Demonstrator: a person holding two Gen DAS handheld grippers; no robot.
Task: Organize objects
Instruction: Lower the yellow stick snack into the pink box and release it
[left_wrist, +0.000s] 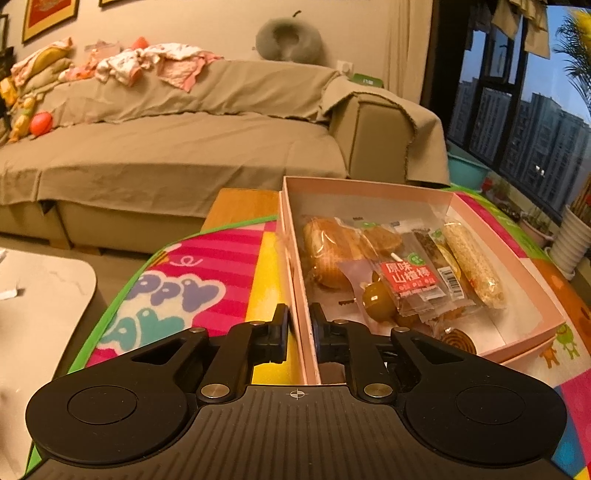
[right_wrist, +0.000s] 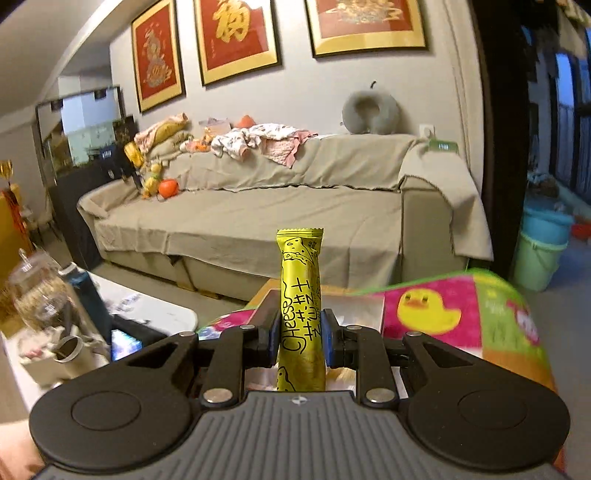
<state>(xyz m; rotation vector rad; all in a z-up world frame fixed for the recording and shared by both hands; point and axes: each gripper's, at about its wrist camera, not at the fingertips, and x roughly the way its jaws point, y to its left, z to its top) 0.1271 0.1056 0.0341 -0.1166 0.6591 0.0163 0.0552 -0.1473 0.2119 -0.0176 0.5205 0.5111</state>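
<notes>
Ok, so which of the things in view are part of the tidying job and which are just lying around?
Part of the job:
- pink box, its wall pinched by the left gripper
- wrapped snacks inside it
- yellow cheese stick in the right gripper

Just lying about:
- clothes on the sofa
- grey neck pillow
- orange ball

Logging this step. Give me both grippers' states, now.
Left gripper: closed on the pink box's side wall.
Right gripper: closed on the yellow cheese snack stick.

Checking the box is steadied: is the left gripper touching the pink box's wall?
Touching: in the left wrist view, the left gripper pinches the pink box wall.
</notes>
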